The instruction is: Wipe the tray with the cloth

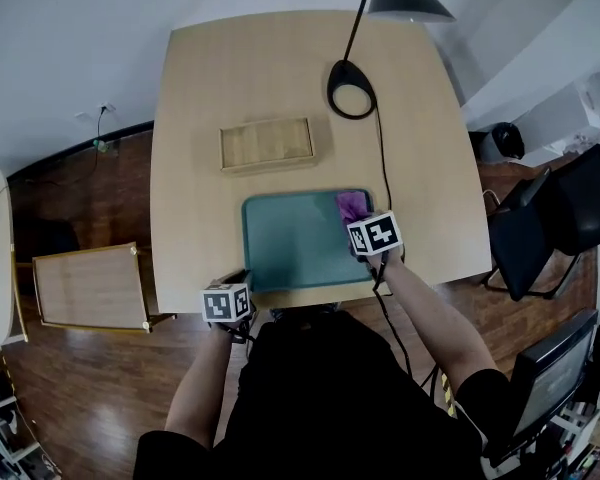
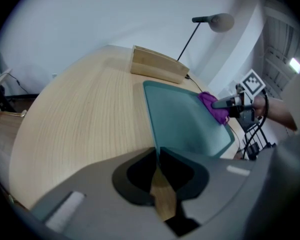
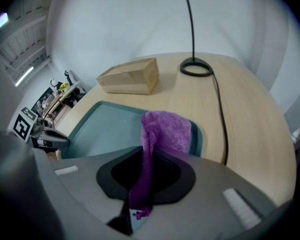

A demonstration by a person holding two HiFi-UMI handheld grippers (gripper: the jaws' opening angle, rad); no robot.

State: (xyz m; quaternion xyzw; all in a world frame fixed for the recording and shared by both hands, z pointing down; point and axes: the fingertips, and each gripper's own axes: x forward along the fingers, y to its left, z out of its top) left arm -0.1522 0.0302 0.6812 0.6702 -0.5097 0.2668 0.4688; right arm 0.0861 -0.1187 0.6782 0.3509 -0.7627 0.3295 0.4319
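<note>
Our right gripper has its jaws pinched on one end of the purple terry cloth, which runs up between the pads and flops forward in a loose bunch. Our left gripper has its jaws nearly together on the rim of the teal plastic tray at its 7 o'clock corner, pinning it down. The cloth rests at the tray's 1 o'clock corner, partly over the rim, so most of the tray floor is, as we judge it, yet to be wiped. To do this well, we should tip the right gripper lower so the bunched end lies flat on the floor. Then we drag it in overlapping passes from 1 o'clock towards 7 o'clock, with the left grip firm so the tray cannot skate on the pale wooden table. The pinch holds only a narrow strip, so a hard drag may pull the cloth free. A shallow light-wood box sits near the tray at 12 o'clock. The black desk lamp's ring base stands at 1 o'clock, and its black cable runs just beside the tray's 3 o'clock edge, where a wide sweep could snag it.
</note>
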